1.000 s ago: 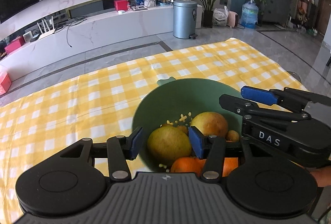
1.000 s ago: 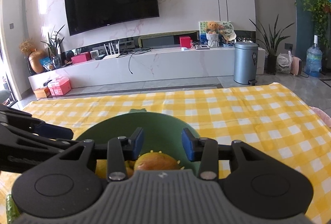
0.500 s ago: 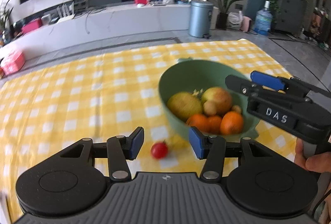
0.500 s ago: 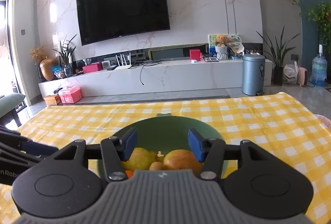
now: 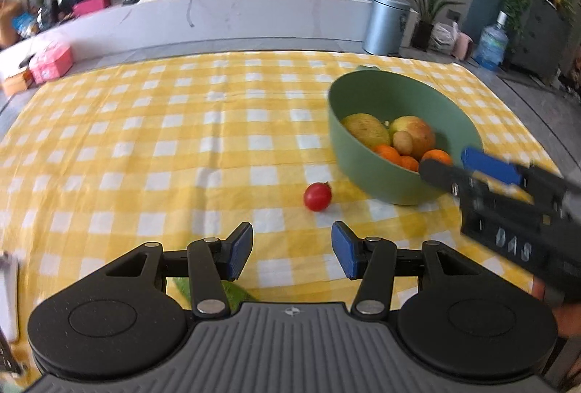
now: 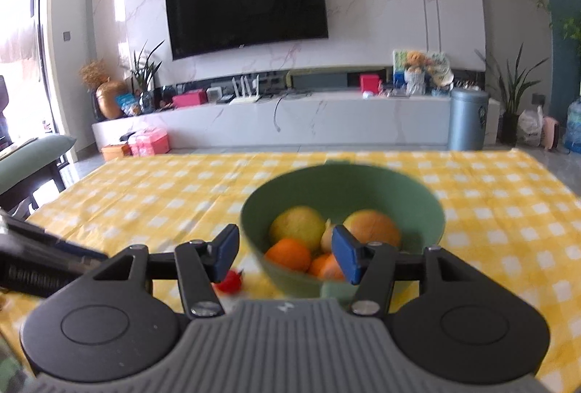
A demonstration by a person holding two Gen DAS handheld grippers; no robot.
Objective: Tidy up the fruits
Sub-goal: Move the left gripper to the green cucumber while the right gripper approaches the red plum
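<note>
A green bowl on the yellow checked cloth holds a yellow pear, an apple, oranges and a small brown fruit. A small red tomato lies on the cloth just left of the bowl. My left gripper is open and empty, a little short of the tomato. My right gripper is open with nothing between its pads, hovering before the bowl's near rim. It shows in the left wrist view too, as the right gripper at the bowl's right side.
A green leafy thing lies under my left gripper. A white object sits at the cloth's left edge. Beyond the table stand a TV console, a bin and a water bottle.
Both grippers have drawn back from over the bowl. The left one swung left, bringing the tomato into view. The right gripper's jaws have widened.
</note>
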